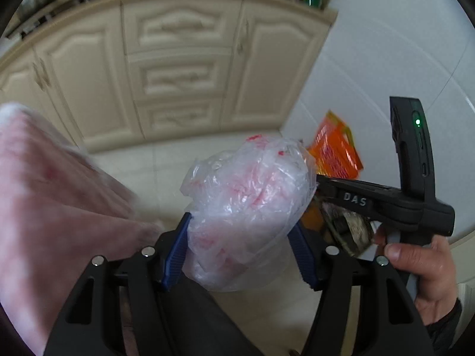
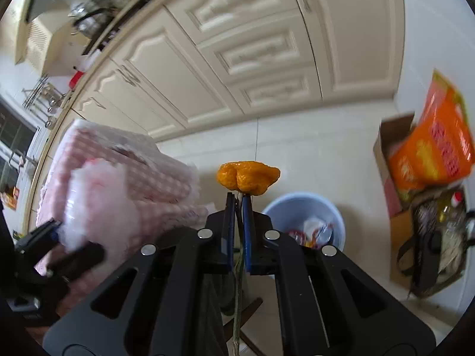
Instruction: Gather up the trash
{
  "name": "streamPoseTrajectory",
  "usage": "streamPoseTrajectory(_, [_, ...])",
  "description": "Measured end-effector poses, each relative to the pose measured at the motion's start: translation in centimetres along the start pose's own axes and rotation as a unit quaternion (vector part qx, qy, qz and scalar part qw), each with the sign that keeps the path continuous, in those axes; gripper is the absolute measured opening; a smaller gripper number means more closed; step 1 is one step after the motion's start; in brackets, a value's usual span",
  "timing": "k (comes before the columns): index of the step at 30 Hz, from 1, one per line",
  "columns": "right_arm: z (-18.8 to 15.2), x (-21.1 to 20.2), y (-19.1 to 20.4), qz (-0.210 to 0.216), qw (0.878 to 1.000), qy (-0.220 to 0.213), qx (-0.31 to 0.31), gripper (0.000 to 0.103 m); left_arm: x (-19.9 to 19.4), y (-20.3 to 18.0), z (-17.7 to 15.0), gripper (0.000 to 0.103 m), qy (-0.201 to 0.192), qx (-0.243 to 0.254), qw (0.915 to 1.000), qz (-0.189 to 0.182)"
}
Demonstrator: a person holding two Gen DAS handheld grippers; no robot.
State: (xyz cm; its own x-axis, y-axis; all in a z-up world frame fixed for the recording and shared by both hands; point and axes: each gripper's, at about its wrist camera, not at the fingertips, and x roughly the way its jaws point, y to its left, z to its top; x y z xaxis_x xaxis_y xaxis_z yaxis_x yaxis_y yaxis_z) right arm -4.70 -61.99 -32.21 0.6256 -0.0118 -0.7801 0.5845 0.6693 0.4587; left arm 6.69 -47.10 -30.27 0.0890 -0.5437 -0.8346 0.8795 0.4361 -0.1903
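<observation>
So the left gripper has its blue jaws about half spread, pressed on one crumpled clear bag with red print. The right gripper is pinched nearly flat on one orange peel, which sticks up past its tips. One light blue bin sits on the floor just behind and right of the peel, wrappers already in it. A pink checked cloth crowds the left side. One cardboard box with an orange packet stands by the wall, with cream cabinets behind.
</observation>
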Motion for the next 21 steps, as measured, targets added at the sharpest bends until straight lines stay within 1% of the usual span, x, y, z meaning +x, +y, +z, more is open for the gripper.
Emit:
streamPoseTrajectory(2, [-0.3, 2.0, -1.8, -0.003, 0.999, 0.025, 0.028, 0.009, 2.8, -0.6, 0.1, 0.065, 0.032, 0.004, 0.9995, -0.002])
streamPoseTrajectory(3, [-0.6, 2.5, -2.7, -0.008, 0.999, 0.035, 0.037, 0.014, 3.9, -0.7, 0.1, 0.068, 0.046, 0.005, 0.9989, -0.001])
streamPoseTrajectory(4, [-0.9, 2.8, -3.5, -0.017, 0.998, 0.039, 0.048, 0.048, 5.1, -0.9, 0.1, 0.072, 0.06, 0.005, 0.9982, 0.005])
streamPoseTrajectory(5, [-1.4, 2.8, -4.0, -0.025, 0.998, 0.037, 0.053, 0.087, 5.6, -1.0, 0.0, 0.076, 0.065, 0.005, 0.9978, 0.011])
streamPoseTrajectory(6, [-1.6, 2.7, -4.6, -0.03, 0.997, 0.033, 0.059, 0.089, 5.8, -1.1, -0.1, 0.085, 0.066, 0.005, 0.9977, 0.017])
streamPoseTrajectory(8, [-1.9, 2.7, -5.4, -0.022, 0.996, 0.037, 0.072, 0.089, 5.9, -1.0, -0.1, 0.088, 0.063, 0.008, 0.9973, 0.037])
streamPoseTrajectory(10, [-2.1, 2.5, -6.1, -0.026, 0.996, 0.033, 0.082, 0.089, 5.8, -0.7, -0.1, 0.092, 0.063, 0.007, 0.9969, 0.046])
streamPoseTrajectory(14, [-2.0, 1.8, -6.0, -0.029, 0.996, 0.026, 0.084, 0.089, 4.9, -0.2, 0.2, 0.092, 0.056, 0.002, 0.9968, 0.057])
streamPoseTrajectory(21, [-1.1, 0.7, -4.3, -0.031, 0.997, 0.01, 0.071, 0.091, 2.3, -0.1, 0.7, 0.093, 0.027, 0.008, 0.9967, 0.077])
